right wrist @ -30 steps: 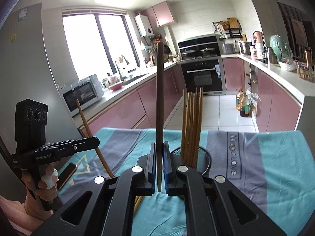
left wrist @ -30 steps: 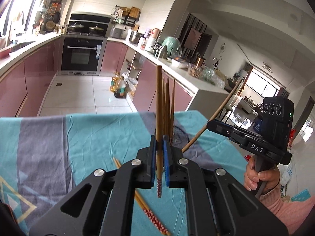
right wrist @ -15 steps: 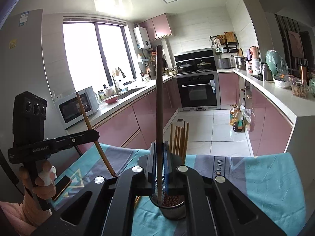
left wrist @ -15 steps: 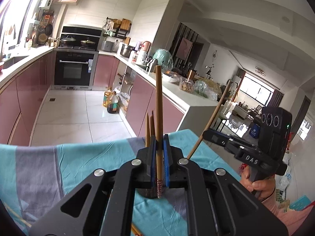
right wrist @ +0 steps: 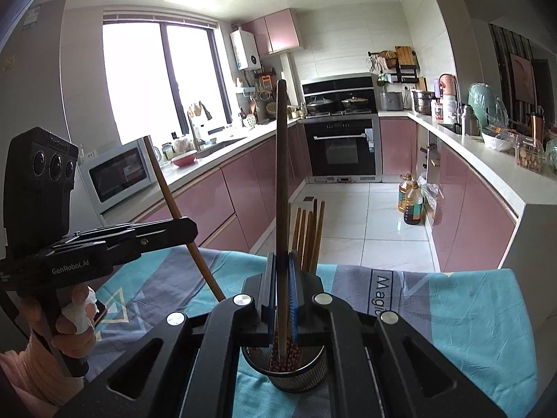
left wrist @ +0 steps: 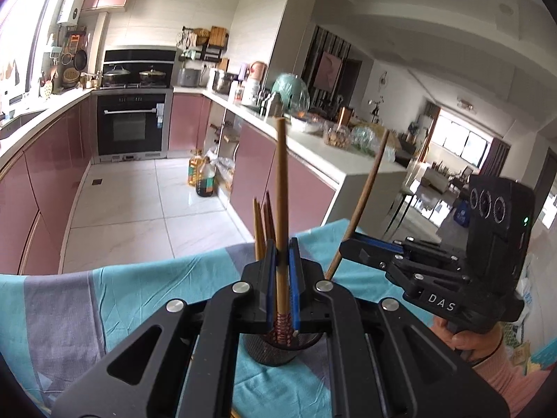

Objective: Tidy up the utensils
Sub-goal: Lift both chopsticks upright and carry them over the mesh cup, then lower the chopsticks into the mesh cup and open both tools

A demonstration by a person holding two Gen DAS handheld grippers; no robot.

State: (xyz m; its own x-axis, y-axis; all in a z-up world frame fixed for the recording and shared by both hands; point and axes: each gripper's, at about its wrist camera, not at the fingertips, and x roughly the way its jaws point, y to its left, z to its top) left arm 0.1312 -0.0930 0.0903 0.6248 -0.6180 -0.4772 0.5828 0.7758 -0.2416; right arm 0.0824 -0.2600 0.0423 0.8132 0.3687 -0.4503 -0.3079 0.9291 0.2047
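My left gripper (left wrist: 281,261) is shut on a light wooden chopstick (left wrist: 280,188) held upright, its patterned lower end over the black mesh holder (left wrist: 275,348). My right gripper (right wrist: 281,271) is shut on a dark chopstick (right wrist: 281,174), also upright, its lower end inside the mesh holder (right wrist: 289,376). Several chopsticks (right wrist: 308,237) stand in the holder. Each gripper shows in the other's view: the right one (left wrist: 351,249) at right, the left one (right wrist: 189,228) at left, both tilted over the holder.
The holder stands on a teal and grey cloth (right wrist: 452,313) covering the table. Beyond the table edge lie a tiled floor, pink cabinets and oil bottles (left wrist: 202,177). The microwave (right wrist: 118,174) sits on the left counter.
Both grippers have moved in over the mesh holder and lowered their chopsticks' ends toward it. The loose chopsticks on the cloth have dropped out of view.
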